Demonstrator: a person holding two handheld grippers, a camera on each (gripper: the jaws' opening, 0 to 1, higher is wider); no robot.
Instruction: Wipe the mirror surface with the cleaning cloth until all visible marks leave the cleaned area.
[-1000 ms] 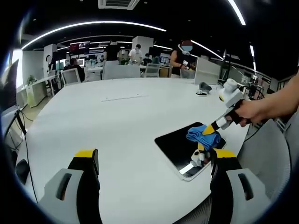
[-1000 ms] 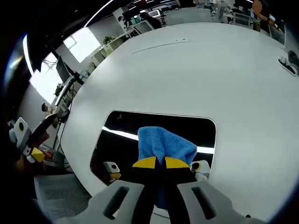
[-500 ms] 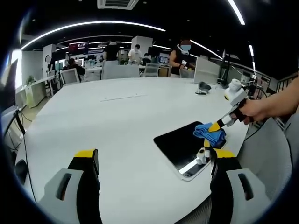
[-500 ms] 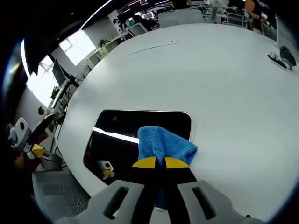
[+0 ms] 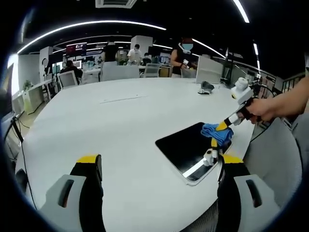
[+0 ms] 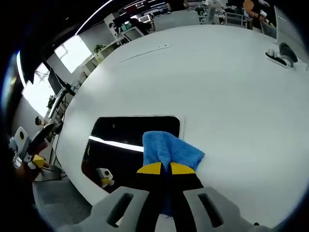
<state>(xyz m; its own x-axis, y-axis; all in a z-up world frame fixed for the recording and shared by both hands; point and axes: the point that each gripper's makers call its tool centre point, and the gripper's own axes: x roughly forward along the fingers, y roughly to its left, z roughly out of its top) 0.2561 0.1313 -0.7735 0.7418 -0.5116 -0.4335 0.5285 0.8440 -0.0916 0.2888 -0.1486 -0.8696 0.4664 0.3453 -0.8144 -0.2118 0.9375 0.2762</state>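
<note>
Your right gripper (image 6: 161,169) closed on the cloth (image 6: 170,149), cloth at the mirror's (image 6: 126,139) right edge, your left gripper (image 5: 159,166) wide open, holding nothing, above the table (image 5: 111,130)

An open-plan office: desks (image 5: 104,72), monitors (image 5: 79,50), seated people (image 5: 72,67); strip ceiling lights (image 5: 87,25).

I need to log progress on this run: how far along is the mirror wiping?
Done: the mirror shows no obvious marks, only reflections. In hand: the right gripper holds the blue cloth at the mirror's edge, partly over the table. Left: whether faint marks remain cannot be told.
</note>
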